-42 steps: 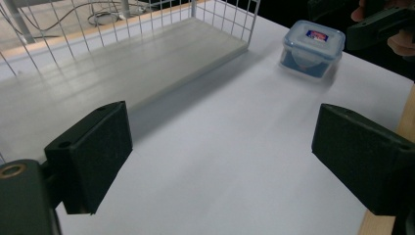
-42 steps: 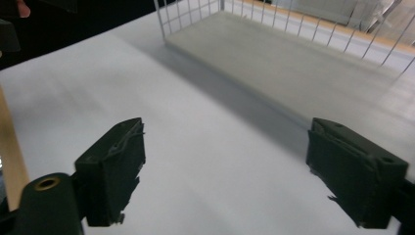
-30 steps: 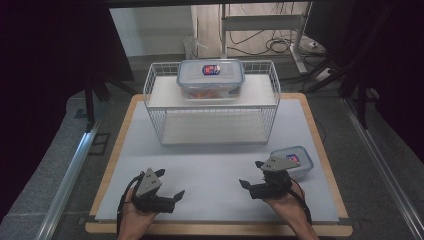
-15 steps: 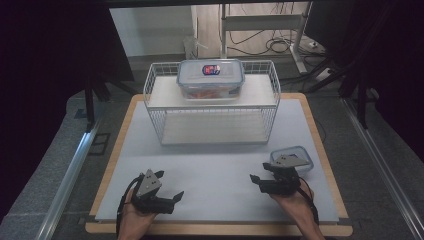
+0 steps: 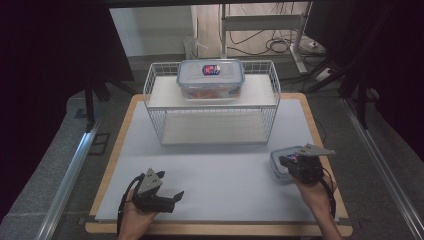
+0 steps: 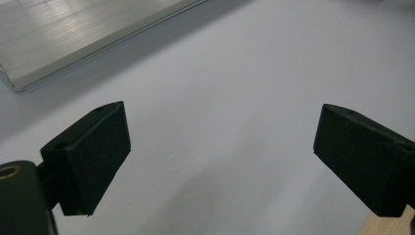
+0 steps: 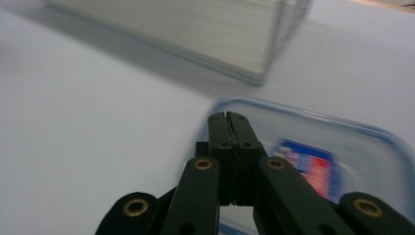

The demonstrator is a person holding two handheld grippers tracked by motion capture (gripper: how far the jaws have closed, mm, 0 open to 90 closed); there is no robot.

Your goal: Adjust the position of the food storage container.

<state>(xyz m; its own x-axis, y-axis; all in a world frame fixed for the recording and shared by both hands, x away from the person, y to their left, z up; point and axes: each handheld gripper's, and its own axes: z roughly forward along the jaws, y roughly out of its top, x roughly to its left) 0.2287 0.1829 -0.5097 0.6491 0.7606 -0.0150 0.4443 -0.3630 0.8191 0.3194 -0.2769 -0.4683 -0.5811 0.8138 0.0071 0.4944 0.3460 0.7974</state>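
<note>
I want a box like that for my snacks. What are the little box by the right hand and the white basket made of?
The little box looks like clear, glossy plastic: you see through its lid, which has a blue rim. The basket looks like thin metal wire with a white coating, its sides an open grid, though painted plastic cannot be ruled out.

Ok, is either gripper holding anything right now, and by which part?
Nothing is held. The right gripper has just closed, jaws together with nothing between them, above the small container. The left gripper is open over the bare mat.
</note>
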